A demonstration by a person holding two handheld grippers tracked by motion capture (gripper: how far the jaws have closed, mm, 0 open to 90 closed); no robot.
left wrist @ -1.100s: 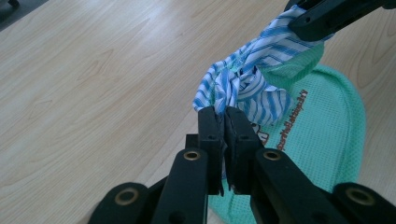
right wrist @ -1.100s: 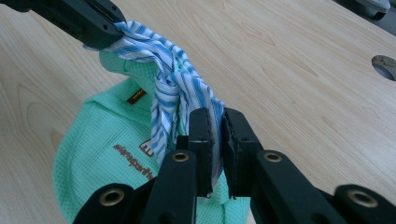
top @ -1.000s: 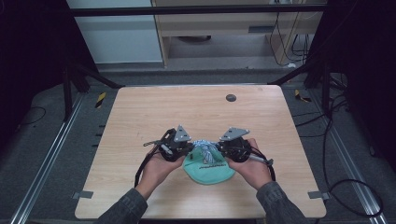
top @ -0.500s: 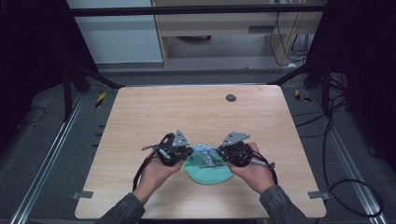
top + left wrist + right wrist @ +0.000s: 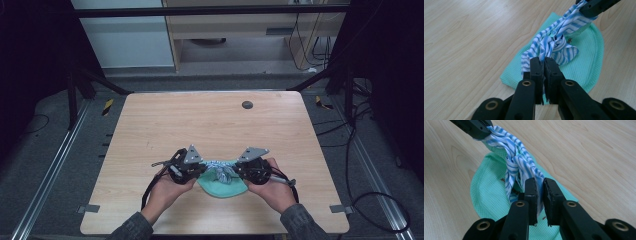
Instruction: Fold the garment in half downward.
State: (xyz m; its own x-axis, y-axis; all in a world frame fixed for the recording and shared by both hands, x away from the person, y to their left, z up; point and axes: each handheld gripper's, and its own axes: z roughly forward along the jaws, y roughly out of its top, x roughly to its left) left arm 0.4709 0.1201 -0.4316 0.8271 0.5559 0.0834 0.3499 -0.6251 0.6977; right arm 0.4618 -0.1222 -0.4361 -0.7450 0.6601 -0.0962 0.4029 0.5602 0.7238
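Observation:
A blue-and-white striped cloth [image 5: 218, 168] is stretched between both grippers, twisted into a knot at its middle [image 5: 550, 45]. Beneath it lies a mint-green mesh cloth [image 5: 222, 186] flat on the table. My left gripper [image 5: 543, 62] is shut on one end of the striped cloth [image 5: 541, 51]; in the high view it sits at the left [image 5: 199, 167]. My right gripper [image 5: 538, 183] is shut on the other end of the striped cloth [image 5: 516, 161]; in the high view it sits at the right [image 5: 239, 169]. The striped cloth hangs a little above the green cloth [image 5: 489, 192].
The wooden table [image 5: 200, 125] carries a small dark round disc [image 5: 247, 104] near its far edge. Black cables trail from both grippers toward the front edge. Metal frame rails and a cabinet stand beyond the table.
Both hands have drifted slightly toward the front edge of the table, with the striped cloth still taut between them.

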